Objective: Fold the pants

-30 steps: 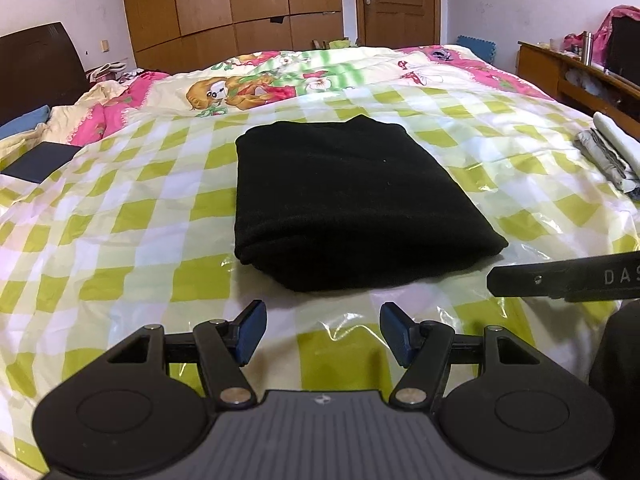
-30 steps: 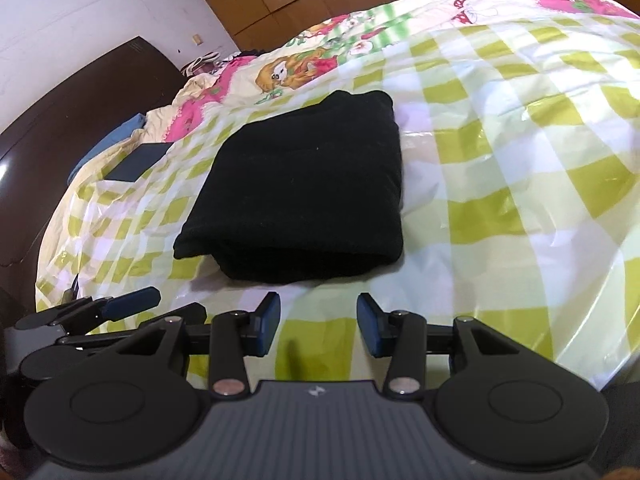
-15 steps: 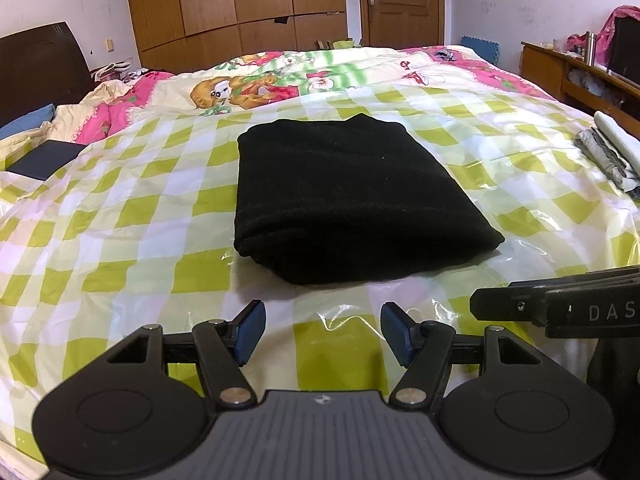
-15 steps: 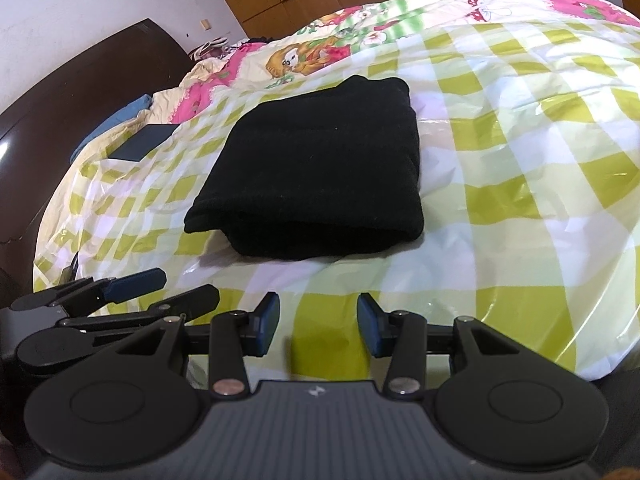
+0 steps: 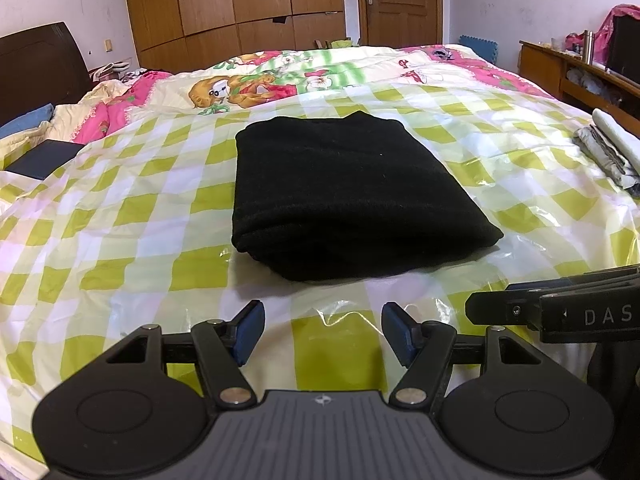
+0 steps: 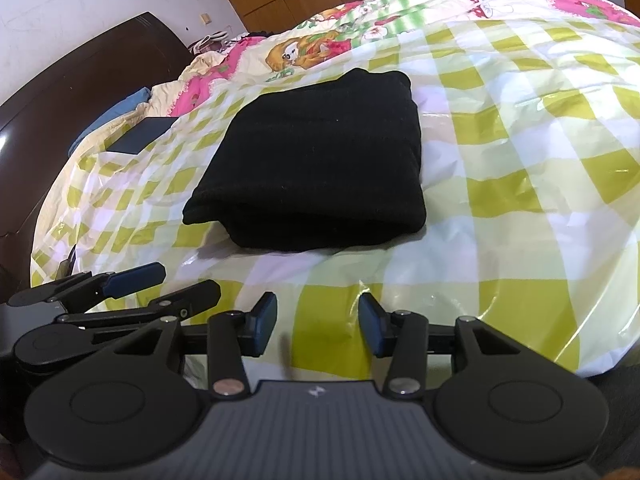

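Black pants point(image 5: 344, 196) lie folded into a thick rectangle on the green-and-white checked plastic sheet point(image 5: 120, 216) that covers the bed. My left gripper point(image 5: 323, 330) hovers near the bed's front edge, a short way in front of the pants, open with nothing between its blue pads. In the right wrist view the same folded pants point(image 6: 320, 160) sit ahead and slightly left. My right gripper point(image 6: 318, 324) is open and empty too, with the left gripper point(image 6: 160, 286) beside it at the lower left. The right gripper's side point(image 5: 560, 312) shows at the left wrist view's right edge.
A cartoon-print quilt point(image 5: 280, 76) covers the far half of the bed. A dark flat book-like item point(image 5: 44, 156) lies at the left by the dark headboard point(image 5: 36, 64). Folded grey and white cloths point(image 5: 608, 148) lie at the right edge, near a wooden desk point(image 5: 560, 68).
The right wrist view has shifted a little, so the pants sit slightly more to the right and higher in it. Both grippers stay open and empty; the pants have not moved.
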A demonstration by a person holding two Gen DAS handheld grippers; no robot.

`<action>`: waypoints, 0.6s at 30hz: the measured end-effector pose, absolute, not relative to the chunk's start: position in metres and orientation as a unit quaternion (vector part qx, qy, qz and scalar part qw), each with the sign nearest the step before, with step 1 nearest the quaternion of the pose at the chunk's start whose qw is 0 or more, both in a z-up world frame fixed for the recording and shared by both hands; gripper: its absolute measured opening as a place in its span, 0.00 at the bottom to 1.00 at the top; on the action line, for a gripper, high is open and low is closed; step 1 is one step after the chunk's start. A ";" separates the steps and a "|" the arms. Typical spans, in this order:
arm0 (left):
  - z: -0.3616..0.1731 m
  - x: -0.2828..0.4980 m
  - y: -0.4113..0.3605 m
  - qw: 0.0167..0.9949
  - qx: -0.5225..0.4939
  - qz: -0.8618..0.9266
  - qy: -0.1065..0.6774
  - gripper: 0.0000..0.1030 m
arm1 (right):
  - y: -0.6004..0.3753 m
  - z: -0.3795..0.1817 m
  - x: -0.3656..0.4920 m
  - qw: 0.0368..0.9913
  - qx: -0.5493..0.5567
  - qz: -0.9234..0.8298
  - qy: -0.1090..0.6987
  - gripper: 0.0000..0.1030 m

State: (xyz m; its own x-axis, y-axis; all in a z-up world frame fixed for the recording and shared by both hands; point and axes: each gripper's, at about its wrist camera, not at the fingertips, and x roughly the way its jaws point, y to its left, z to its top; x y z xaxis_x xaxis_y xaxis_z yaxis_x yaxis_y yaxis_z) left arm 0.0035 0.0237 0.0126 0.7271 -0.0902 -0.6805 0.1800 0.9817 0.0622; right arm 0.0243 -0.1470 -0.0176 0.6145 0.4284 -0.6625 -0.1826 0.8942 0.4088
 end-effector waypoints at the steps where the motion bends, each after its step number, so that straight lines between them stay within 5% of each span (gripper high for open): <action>1: 0.012 0.003 0.023 0.927 0.063 -0.074 0.362 0.76 | -0.147 -0.018 0.024 0.885 0.152 0.173 0.404 0.45; 18: 0.014 0.001 0.021 0.930 0.066 -0.076 0.354 0.83 | -0.149 -0.019 0.023 0.882 0.159 0.169 0.409 0.46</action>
State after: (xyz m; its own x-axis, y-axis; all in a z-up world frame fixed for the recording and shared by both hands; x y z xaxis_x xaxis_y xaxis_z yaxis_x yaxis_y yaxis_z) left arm 0.0015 0.0214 0.0137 0.7380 -0.0938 -0.6682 0.1879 0.9797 0.0701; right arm 0.0227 -0.1489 -0.0186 0.6080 0.4290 -0.6680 -0.1681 0.8920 0.4197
